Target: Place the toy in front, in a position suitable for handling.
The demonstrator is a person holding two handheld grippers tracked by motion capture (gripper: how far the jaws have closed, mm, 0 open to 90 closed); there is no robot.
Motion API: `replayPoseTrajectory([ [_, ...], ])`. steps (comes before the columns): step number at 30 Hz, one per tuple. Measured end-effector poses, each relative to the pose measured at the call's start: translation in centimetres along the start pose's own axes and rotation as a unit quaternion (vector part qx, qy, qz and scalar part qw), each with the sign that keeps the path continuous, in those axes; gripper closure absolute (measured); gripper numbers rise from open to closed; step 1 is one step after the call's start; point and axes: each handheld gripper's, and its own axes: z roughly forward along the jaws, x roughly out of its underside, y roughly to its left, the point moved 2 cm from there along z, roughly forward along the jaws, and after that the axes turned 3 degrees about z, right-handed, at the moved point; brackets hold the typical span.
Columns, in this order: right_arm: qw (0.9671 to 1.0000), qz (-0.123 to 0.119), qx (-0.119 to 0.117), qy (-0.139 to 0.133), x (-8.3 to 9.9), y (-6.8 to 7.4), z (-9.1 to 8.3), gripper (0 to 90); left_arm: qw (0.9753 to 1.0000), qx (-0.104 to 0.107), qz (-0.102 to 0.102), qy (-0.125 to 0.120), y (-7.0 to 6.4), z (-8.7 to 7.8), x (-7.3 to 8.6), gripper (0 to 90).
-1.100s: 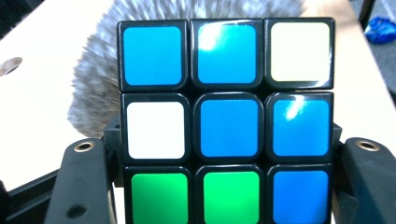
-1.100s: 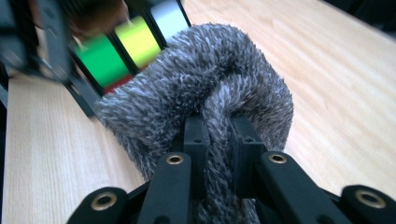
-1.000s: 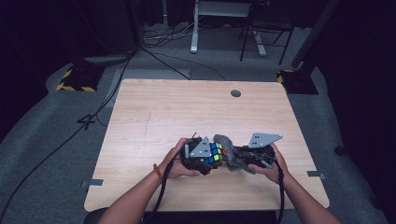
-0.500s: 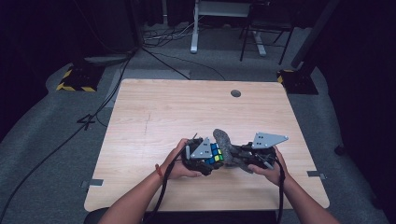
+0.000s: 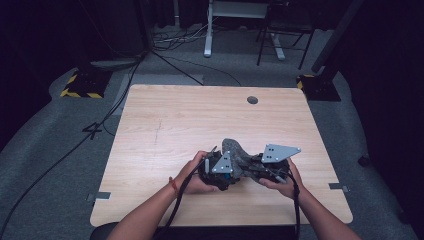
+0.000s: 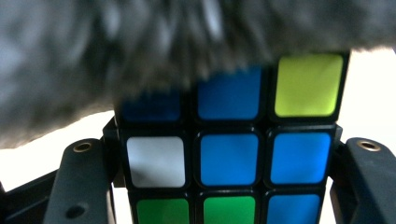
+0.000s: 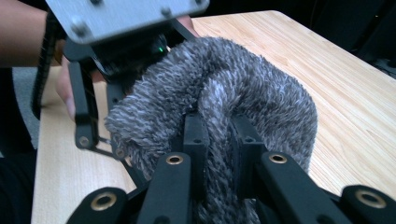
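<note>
A Rubik's cube (image 6: 229, 154) with blue, white, green and yellow stickers is clamped between the jaws of my left gripper (image 6: 224, 186). A grey fuzzy cloth (image 7: 219, 102) is pinched in my right gripper (image 7: 218, 135) and drapes over the top of the cube (image 6: 140, 51). In the high view both grippers meet near the table's front: the left gripper (image 5: 218, 172) with the cube hidden under the cloth (image 5: 236, 152), and the right gripper (image 5: 257, 167) pressed in from the right.
The wooden table (image 5: 200, 120) has a round cable hole (image 5: 252, 100) at the back right. Cables trail from both grippers over the front edge. A person's hands (image 5: 192, 177) hold the grippers. Floor cables and stands lie beyond the table.
The cloth has moved left over the cube, so the cube's coloured face no longer shows in the high view. Both grippers stay close together at the same spot.
</note>
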Motion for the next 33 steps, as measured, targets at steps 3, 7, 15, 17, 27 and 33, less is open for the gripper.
replayPoseTrajectory([
  [3,0.9999,0.005,-0.012,0.001,-0.1,0.2,0.4,79.8,1.0000,0.004,0.004,0.008,-0.2,0.4,0.0,32.9],
  [7,0.9997,-0.002,-0.019,0.013,-0.2,0.6,1.0,79.7,0.9998,0.004,0.009,0.017,-0.3,0.6,0.1,33.4],
  [15,0.9988,0.019,0.036,0.027,1.3,-1.8,-0.5,79.7,0.9998,0.001,-0.007,-0.016,0.4,-0.8,0.0,33.7],
  [17,0.9981,0.033,0.040,0.033,2.1,-2.6,-0.7,79.7,0.9997,0.002,-0.010,-0.023,0.6,-1.1,-0.1,33.7],
  [27,0.9963,0.067,0.001,0.053,3.7,-3.3,0.2,79.7,0.9978,0.021,-0.025,-0.058,0.7,-1.6,-0.3,33.7],
  [33,0.9977,0.061,-0.016,0.022,3.0,-2.7,-0.4,80.0,0.9981,0.017,-0.026,-0.054,0.7,-1.5,0.0,33.6],
])
